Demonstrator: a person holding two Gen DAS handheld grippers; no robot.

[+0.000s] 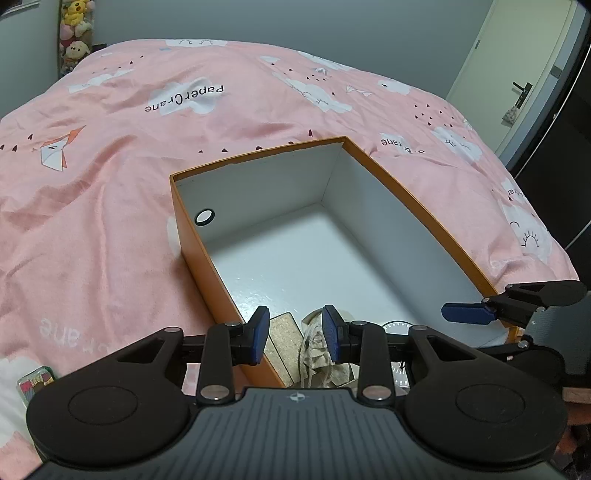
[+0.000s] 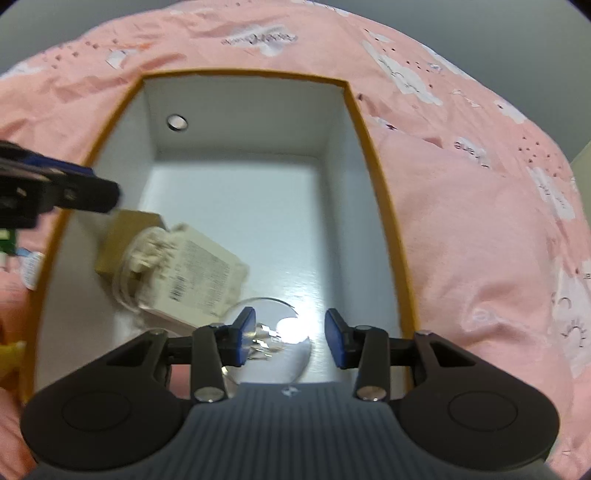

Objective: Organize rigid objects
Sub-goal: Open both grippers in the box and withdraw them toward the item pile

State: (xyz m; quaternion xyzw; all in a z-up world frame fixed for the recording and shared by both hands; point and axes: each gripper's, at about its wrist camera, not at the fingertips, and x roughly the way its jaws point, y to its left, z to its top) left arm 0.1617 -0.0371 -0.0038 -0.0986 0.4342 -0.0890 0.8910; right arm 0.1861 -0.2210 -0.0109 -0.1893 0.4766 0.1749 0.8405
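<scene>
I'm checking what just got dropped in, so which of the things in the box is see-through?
The clear round glass piece, lying on the floor of the orange box between the right gripper's open fingers. The labelled pale packet and tan block beside it are opaque.

We are in a home bedroom — a bed (image 1: 110,206) fills most of what we see, spread with a pink duvet cover (image 1: 258,107) printed with white clouds, paper cranes and the words "PaperCrane". Plush toys (image 1: 75,35) hang stacked in the far corner against a plain grey wall (image 1: 295,22), and a pale door (image 1: 517,85) with a dark lever handle (image 1: 521,92) stands at the right.
</scene>
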